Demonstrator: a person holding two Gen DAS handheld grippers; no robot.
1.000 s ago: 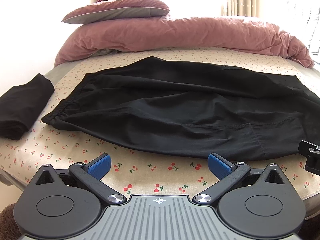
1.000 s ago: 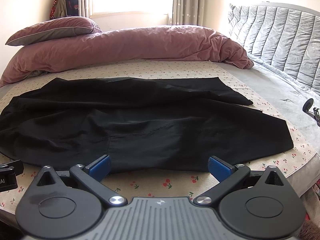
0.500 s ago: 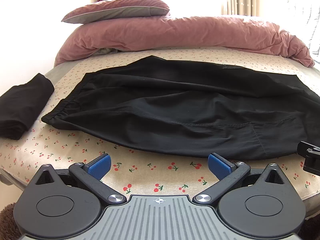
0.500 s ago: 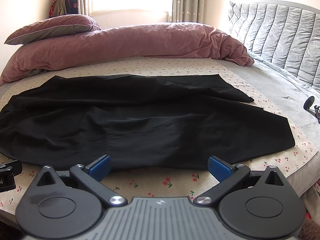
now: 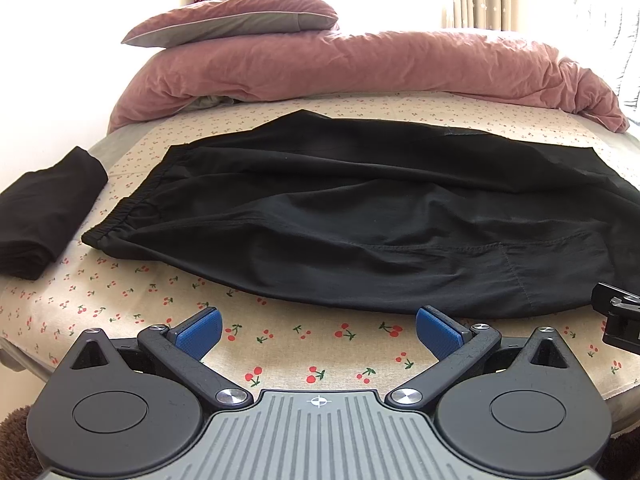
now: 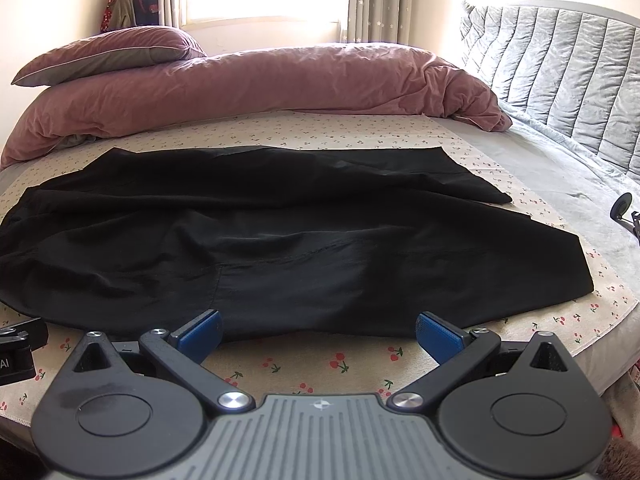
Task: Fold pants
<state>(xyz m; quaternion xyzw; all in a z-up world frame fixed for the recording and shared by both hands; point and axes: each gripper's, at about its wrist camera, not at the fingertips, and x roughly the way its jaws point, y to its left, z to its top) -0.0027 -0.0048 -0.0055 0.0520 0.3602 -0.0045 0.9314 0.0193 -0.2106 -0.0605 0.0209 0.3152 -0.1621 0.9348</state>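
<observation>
Black pants (image 5: 360, 216) lie flat across the bed, waistband (image 5: 132, 212) at the left and leg ends (image 6: 560, 264) at the right. My left gripper (image 5: 318, 330) is open and empty, just short of the pants' near edge. My right gripper (image 6: 318, 330) is open and empty, its blue pads (image 6: 200, 330) right at the near hem of the pants (image 6: 280, 240). Part of the right gripper shows at the right edge of the left wrist view (image 5: 620, 316).
A folded black garment (image 5: 44, 208) lies at the left of the cherry-print sheet (image 5: 280, 336). A pink duvet (image 5: 360, 68) and pillow (image 5: 236, 20) lie behind the pants. A grey quilted headboard (image 6: 560, 80) stands at the right.
Both grippers have risen or tilted slightly, so the pants sit a little higher and farther in both views. Both stay open.
</observation>
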